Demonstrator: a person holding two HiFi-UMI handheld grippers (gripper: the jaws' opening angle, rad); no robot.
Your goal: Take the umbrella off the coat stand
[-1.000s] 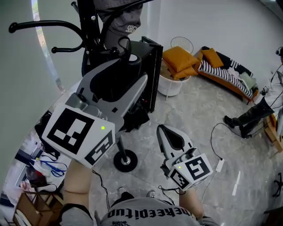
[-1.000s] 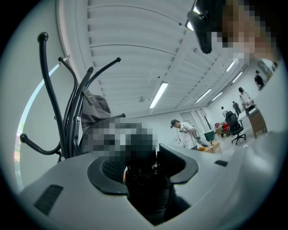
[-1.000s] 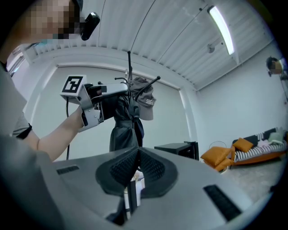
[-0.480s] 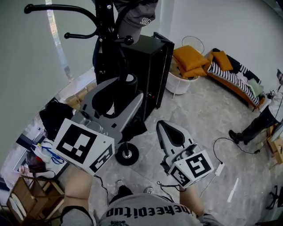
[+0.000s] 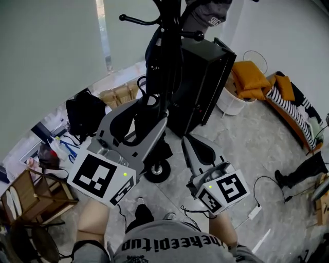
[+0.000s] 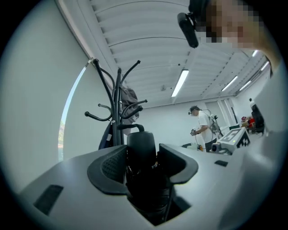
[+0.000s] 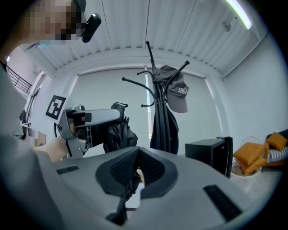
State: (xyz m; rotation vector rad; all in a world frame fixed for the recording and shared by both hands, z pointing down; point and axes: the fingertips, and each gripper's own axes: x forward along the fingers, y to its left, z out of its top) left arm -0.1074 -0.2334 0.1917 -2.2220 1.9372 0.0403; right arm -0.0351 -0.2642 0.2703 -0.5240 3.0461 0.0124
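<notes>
My left gripper is shut on a black folded umbrella, whose handle stands up between the jaws in the left gripper view. In the right gripper view the umbrella hangs in the left gripper, clear of the black coat stand. The stand rises just beyond the left gripper, with a grey cap on an upper hook. My right gripper is shut with nothing in it, low and to the right of the stand's base.
A black cabinet stands right behind the stand. A white basket with orange cushions and a striped couch lie at the right. A black bag and a wooden chair are at the left. A cable crosses the floor.
My left gripper, still shut on the umbrella, has dropped down and away from the stand's hooks. The head view has swung, so the stand now shows further right. The right gripper has barely moved.
</notes>
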